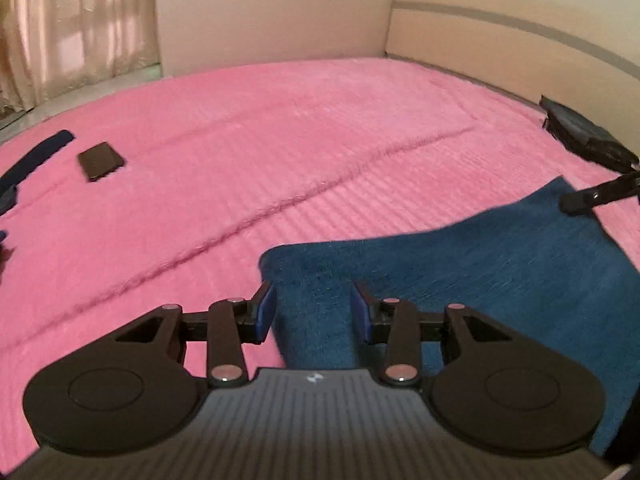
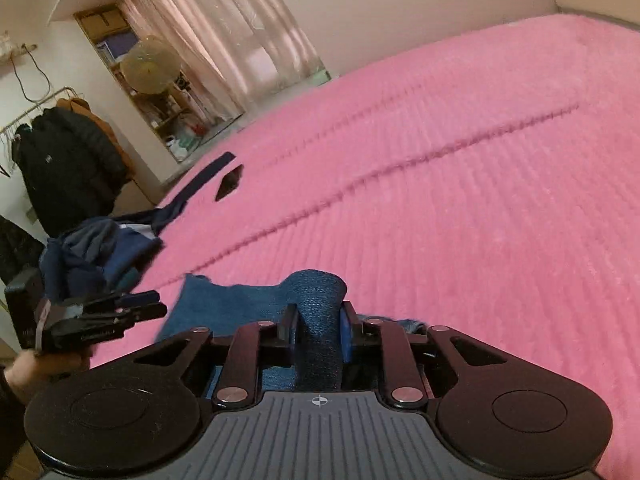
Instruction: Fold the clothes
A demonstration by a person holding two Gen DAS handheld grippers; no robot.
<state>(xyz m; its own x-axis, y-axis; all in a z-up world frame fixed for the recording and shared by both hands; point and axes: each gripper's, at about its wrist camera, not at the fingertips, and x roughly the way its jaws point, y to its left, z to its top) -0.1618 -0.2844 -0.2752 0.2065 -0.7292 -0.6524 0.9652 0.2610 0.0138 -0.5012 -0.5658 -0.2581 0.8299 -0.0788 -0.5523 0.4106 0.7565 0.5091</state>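
Note:
A dark blue knit garment (image 1: 500, 272) lies on the pink bed cover (image 1: 280, 140) at the near right. My left gripper (image 1: 314, 312) hovers open just over the garment's left edge, its blue pads (image 1: 265, 314) apart with nothing pinched. In the right wrist view my right gripper (image 2: 319, 316) is shut on a raised fold of that garment (image 2: 224, 304), which bulges up between the jaws. The left gripper (image 2: 128, 310) shows at the left there, held by a hand (image 2: 28, 364). The right gripper's tip (image 1: 588, 198) pokes in over the garment's far corner.
A pile of dark clothes (image 2: 92, 256) sits at the bed's left edge, with a navy strip (image 1: 40, 156) and a small flat black object (image 1: 100, 161) nearby. A folded black item (image 1: 584, 136) lies by the headboard (image 1: 500, 28). Coats (image 2: 68, 160) hang beyond the bed.

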